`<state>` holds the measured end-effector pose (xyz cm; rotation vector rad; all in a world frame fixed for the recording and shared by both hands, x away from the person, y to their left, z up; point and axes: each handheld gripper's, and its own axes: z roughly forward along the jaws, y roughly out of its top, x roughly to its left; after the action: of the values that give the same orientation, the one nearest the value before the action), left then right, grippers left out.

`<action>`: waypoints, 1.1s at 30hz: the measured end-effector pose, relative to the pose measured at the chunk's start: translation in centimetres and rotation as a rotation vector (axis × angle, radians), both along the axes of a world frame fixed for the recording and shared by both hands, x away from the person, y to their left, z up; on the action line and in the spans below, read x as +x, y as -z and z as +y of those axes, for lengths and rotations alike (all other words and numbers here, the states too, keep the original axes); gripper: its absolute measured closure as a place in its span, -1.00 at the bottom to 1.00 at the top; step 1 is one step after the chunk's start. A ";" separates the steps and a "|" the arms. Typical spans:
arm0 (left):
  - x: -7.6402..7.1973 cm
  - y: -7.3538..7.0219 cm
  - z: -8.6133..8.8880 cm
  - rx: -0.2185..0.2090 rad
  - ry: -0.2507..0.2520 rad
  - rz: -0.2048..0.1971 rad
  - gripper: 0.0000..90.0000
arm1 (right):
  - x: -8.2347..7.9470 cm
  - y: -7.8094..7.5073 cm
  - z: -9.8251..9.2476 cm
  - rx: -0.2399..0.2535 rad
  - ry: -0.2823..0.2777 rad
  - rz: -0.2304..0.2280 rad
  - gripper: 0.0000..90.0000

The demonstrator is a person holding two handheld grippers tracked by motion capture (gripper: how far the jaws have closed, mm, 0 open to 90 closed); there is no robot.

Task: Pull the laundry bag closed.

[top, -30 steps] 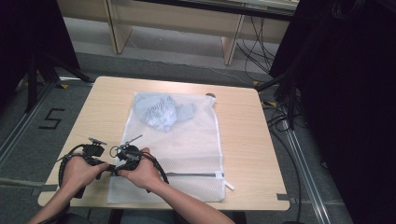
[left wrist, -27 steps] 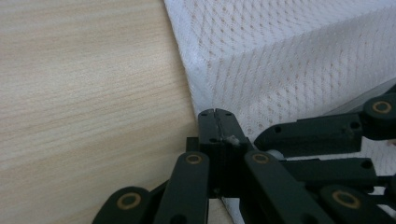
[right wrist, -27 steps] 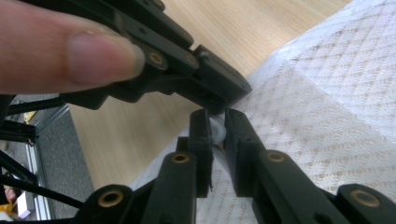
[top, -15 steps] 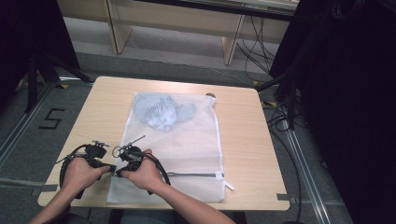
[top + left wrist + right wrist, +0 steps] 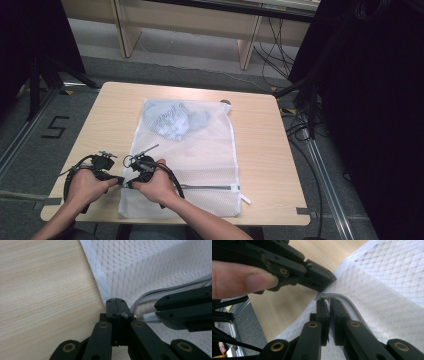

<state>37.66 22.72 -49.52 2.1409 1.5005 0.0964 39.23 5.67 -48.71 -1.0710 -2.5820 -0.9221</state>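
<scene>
White mesh laundry bag (image 5: 192, 160) lies flat along the middle of the pale wooden worktop (image 5: 260, 145), one crumpled light-blue garment (image 5: 172, 120) showing through its far end. At its near left corner both tongs meet: the left tongs (image 5: 115, 305) are pressed together on the bag's edge beside the grey zipper (image 5: 210, 187), the right tongs (image 5: 329, 305) pinch the zipper's white pull. Likely step: unzipping; next, draw the pull rightward while the left anchors.

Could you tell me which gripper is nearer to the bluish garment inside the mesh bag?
Right. The right gripper sits on the bag's near-left corner, below the garment; the left gripper lies just outside it.
</scene>
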 end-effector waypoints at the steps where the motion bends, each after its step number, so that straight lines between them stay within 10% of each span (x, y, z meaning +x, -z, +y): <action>1: -0.1 0.0 -0.2 -0.008 -0.024 0.014 0.99 | 0.1 0.0 -0.1 -0.013 0.000 -0.032 0.93; 27: 0.1 0.0 0.2 -0.011 -0.007 0.013 0.99 | -0.1 0.8 0.7 0.010 0.014 0.032 0.93; 33: 0.1 0.0 0.3 -0.007 0.003 0.017 0.99 | -0.2 0.3 0.4 -0.047 0.029 -0.028 0.93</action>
<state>37.74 23.06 -49.49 2.1433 1.5042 0.0718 39.04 6.10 -48.99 -1.1187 -2.6299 -0.8935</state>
